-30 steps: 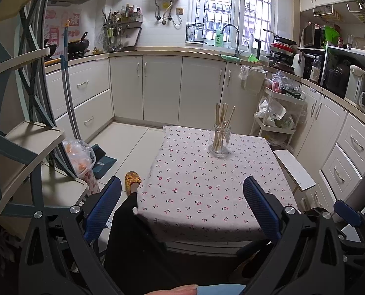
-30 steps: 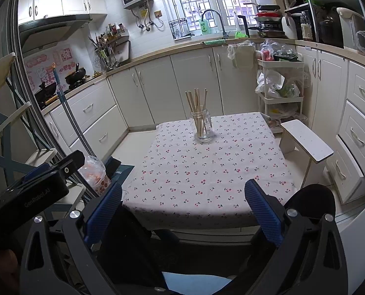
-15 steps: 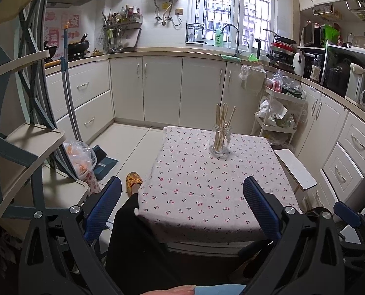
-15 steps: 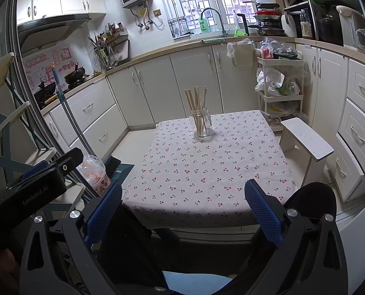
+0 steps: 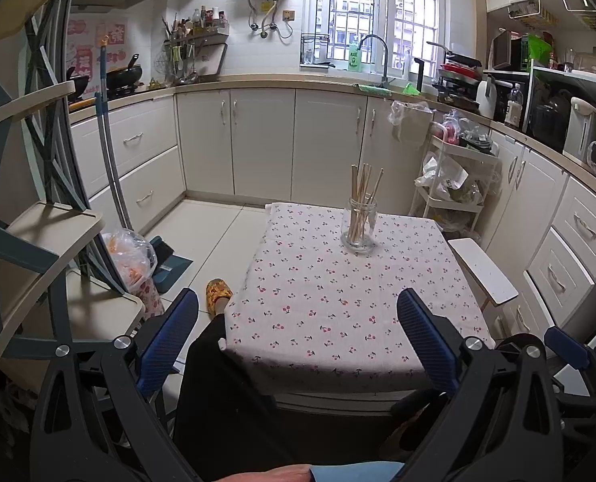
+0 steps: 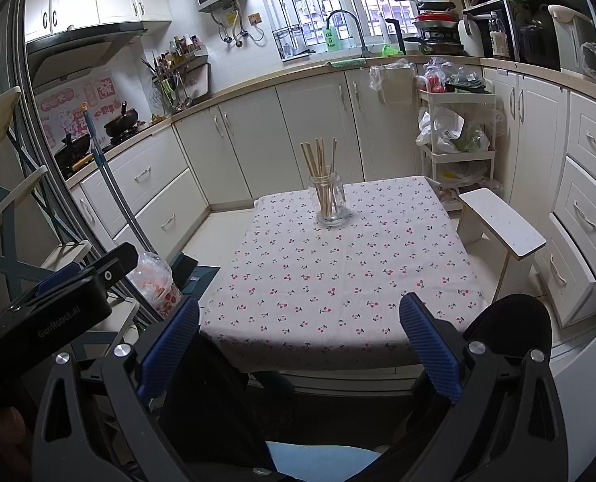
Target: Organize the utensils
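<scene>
A clear glass jar (image 5: 359, 228) holding several wooden chopsticks (image 5: 363, 190) stands upright near the far edge of a small table with a cherry-print cloth (image 5: 338, 301). The jar (image 6: 330, 203) and its chopsticks (image 6: 320, 166) also show in the right wrist view. My left gripper (image 5: 298, 313) is open and empty, held back from the table's near edge. My right gripper (image 6: 300, 321) is open and empty, also short of the near edge. The left gripper's body (image 6: 57, 301) shows at the left of the right wrist view.
A white stool (image 5: 482, 269) stands right of the table, a white trolley (image 5: 454, 184) behind it. Drawers (image 6: 587, 209) line the right wall. A shelf unit (image 5: 37, 241), mop handle (image 5: 109, 168), plastic bag (image 5: 131, 259) and a yellow slipper (image 5: 217, 295) lie at left.
Both grippers have drawn back slightly from the table and stay open. The jar and chopsticks have not moved.
</scene>
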`<state>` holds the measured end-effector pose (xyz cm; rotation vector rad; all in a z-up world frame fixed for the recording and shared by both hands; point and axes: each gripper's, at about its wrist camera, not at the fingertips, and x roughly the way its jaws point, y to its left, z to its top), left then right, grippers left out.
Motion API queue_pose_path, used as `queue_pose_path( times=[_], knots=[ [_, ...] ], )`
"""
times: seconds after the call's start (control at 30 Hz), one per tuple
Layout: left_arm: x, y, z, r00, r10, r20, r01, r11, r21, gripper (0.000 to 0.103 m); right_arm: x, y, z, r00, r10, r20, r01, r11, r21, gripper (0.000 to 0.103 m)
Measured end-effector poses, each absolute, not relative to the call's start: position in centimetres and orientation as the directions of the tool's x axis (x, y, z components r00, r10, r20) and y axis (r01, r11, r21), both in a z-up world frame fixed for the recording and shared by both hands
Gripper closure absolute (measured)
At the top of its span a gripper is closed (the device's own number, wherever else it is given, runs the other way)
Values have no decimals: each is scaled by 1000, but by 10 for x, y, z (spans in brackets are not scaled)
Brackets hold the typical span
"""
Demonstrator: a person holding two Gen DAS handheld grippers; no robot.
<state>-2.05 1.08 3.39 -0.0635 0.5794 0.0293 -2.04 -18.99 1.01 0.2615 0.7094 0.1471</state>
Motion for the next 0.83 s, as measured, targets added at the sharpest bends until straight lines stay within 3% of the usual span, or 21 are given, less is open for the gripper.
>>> queue_pose_path(
  times=[0.83],
  knots=[
    [-14,8,26,816,-29,-577,-7,998,-60,8,-21,-192,7,743,224,-631,-39,955,293,7]
  ],
)
